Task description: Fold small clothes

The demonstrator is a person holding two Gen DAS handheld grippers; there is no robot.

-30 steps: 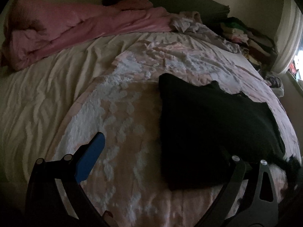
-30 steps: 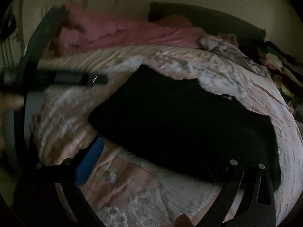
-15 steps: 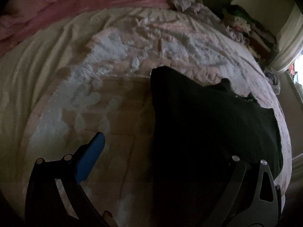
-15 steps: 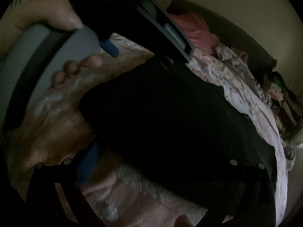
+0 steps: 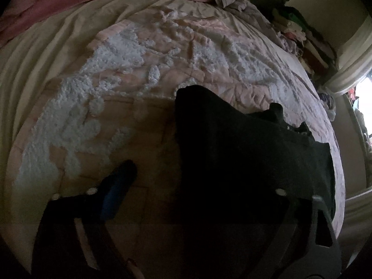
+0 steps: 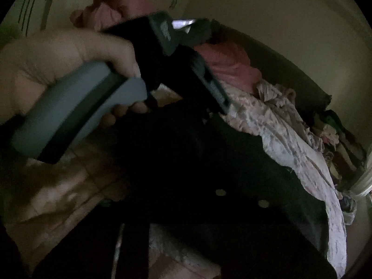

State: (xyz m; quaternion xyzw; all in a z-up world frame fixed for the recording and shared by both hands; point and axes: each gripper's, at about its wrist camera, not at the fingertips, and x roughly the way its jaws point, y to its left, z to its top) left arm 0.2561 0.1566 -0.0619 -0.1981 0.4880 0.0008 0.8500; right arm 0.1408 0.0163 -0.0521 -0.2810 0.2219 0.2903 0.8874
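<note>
A: Where is the black garment point(image 5: 244, 153)?
B: Spread flat on the pink tufted bedspread point(image 5: 144, 74), near its right edge.

A: The left tool point(image 5: 204, 183)?
B: Its jaws have just been narrowing, still apart, blue pad point(image 5: 114, 195) on bedspread beside the garment's left edge; no grip shows.

A: The right tool point(image 6: 239, 197)?
B: Closed over the garment's near edge; too dark to see whether cloth is pinched.

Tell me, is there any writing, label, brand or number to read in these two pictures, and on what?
None can be read.
black garment: no print or tag shows.
pink patterned bedspread: tufted shapes only, no letters.
wall: dark streaks, too blurred to tell whether they are writing.
grey tool handle held by the hand: no marking visible.
</note>
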